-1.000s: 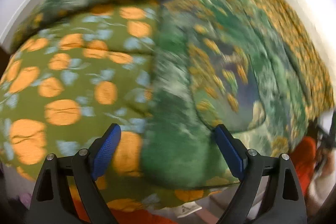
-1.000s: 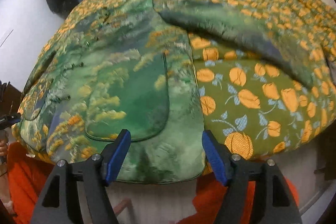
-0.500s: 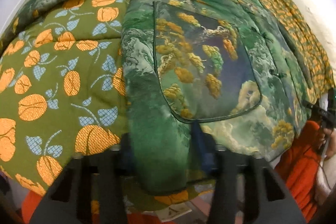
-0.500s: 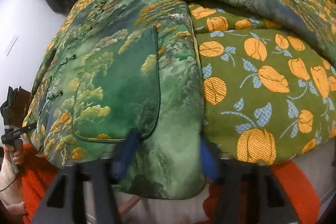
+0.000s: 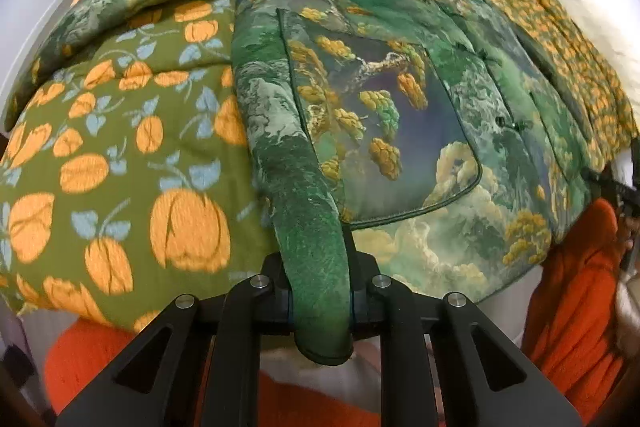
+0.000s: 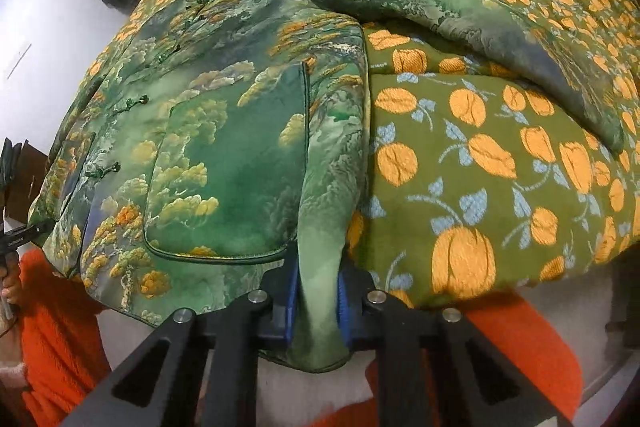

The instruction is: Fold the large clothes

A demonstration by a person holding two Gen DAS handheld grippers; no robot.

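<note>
The jacket point(image 5: 400, 131) lies flat on the bed point(image 5: 120, 147). The left gripper point(image 5: 320, 311) and the right gripper point(image 6: 318, 307) each squeeze a near bottom corner, jaws closing tight on the cloth. A pocket point(image 6: 236, 179) sits just above. A sleeve point(image 6: 460, 15) lies out to the side.

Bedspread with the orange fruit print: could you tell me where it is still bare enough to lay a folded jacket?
Bare olive quilted bedspread lies between the green landscape-print padded jacket body and each spread sleeve, near both bed corners. The middle is covered by the jacket; both hem corners are pinched in closing grippers.
</note>
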